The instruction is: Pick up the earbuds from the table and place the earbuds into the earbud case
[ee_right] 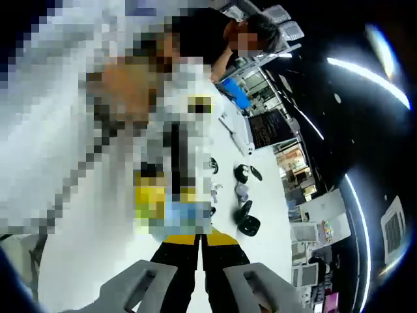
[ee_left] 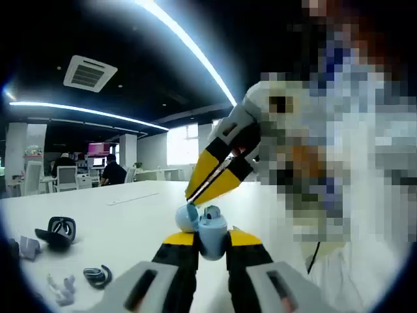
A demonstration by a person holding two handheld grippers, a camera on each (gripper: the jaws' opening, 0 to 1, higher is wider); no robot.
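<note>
Table (ee_left: 130, 215), white and wide, is the ground for all of it, and the light blue earbud case (ee_left: 210, 236) is the landmark. That case is lifted off the table and clamped between the jaws of the left gripper (ee_left: 212, 240), its lid open and tipped to the left. Above the case, the right gripper (ee_left: 195, 194) reaches down with its yellow jaws drawn almost together, their tips at the case's open mouth; whether they pinch an earbud I cannot tell, since the tips hide anything that small. In the right gripper view its own jaws (ee_right: 201, 240) stand close together, with mosaic covering what lies beyond. Left of the case and lower, a dark earbud (ee_left: 98, 275) lies on the table. Judging by this, one bud is going in or just seated, and at least one more is left to fetch.
</note>
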